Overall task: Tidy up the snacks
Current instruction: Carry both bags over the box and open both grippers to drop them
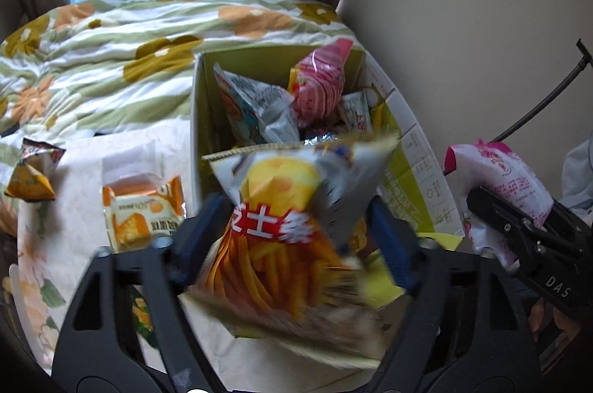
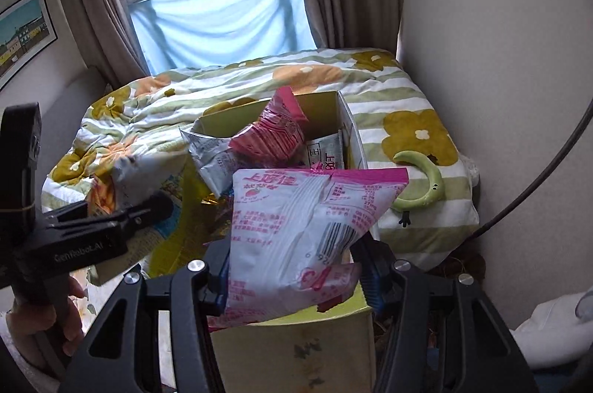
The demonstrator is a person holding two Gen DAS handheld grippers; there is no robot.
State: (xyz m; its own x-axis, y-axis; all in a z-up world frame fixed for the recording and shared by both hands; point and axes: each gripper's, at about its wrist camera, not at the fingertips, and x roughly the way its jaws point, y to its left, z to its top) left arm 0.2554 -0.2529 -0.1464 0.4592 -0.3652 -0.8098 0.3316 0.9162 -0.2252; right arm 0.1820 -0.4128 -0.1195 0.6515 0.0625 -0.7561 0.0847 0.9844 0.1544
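Holding: we have one bag per gripper, both just short of the box.
Left jaws: left gripper clamped on the fries bag at mid-body, so its top edge points at the box; the bag is motion-blurred.
Right jaws: right gripper clamped on the pink-and-white bag near its lower half, barcode side facing us.
Why so: we judge both are carried to drop in, each pinched across the flat of the pouch to keep it from slipping.
Materials: both bags are crinkly film, puffed and soft; we expect them to deform under grip.
Box: cardboard box, open top, yellow-green inside, standing on the bed beyond the jaws. It already holds a pink striped pouch and silver pouches, stacked loosely.
Near left: orange cake pack and a small triangular pouch lie on the floral sheet, not yet boxed.
Far: quilted floral duvet, soft and uneven.
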